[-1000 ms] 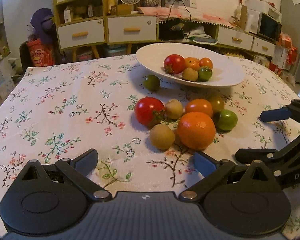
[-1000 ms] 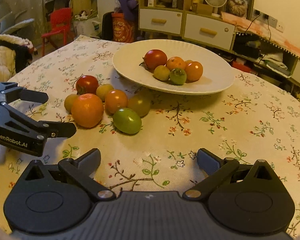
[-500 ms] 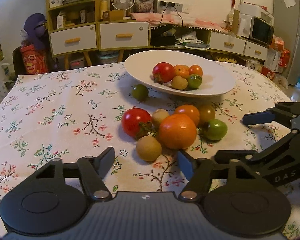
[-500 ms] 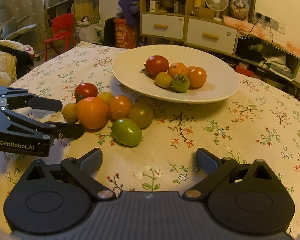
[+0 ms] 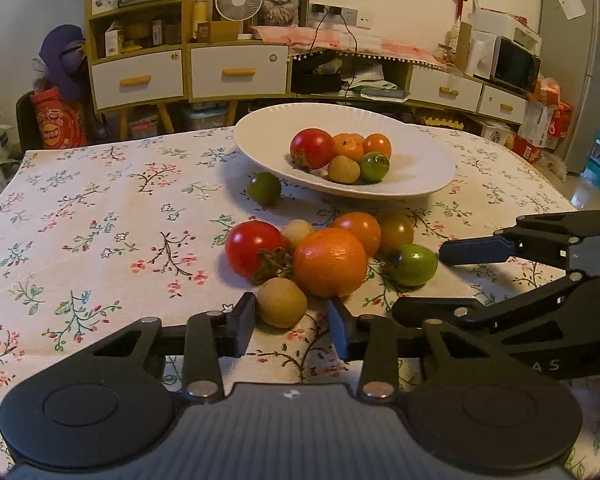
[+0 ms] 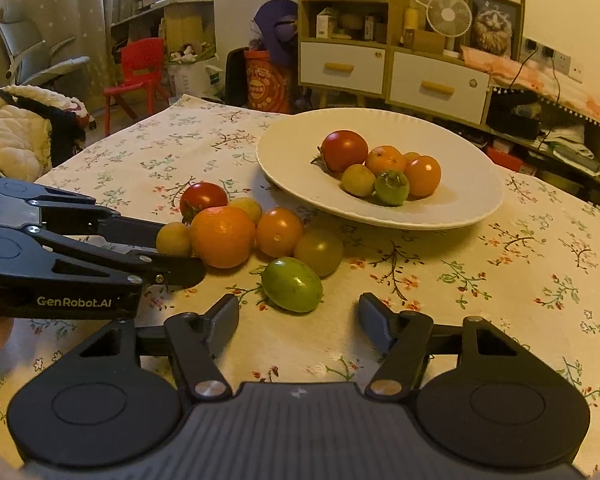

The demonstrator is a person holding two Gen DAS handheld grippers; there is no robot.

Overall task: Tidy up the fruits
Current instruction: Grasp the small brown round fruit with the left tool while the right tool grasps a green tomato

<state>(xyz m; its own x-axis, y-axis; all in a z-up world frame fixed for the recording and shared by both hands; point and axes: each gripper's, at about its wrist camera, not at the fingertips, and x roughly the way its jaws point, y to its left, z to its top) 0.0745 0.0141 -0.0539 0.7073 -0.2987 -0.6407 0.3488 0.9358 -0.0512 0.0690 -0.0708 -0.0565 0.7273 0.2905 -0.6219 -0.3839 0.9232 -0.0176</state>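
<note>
Orange, red and green fruits lie clustered on the floral surface, just before the white plate.
Left wrist view: the left claw stands open, the small tan fruit at its fingertips. Right wrist view: the right claw gapes wide, the green tomato just ahead.

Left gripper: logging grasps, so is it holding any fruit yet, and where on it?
Nothing is held. The left gripper is open around the small tan fruit, its fingers not touching it. The right gripper is open too.
</note>
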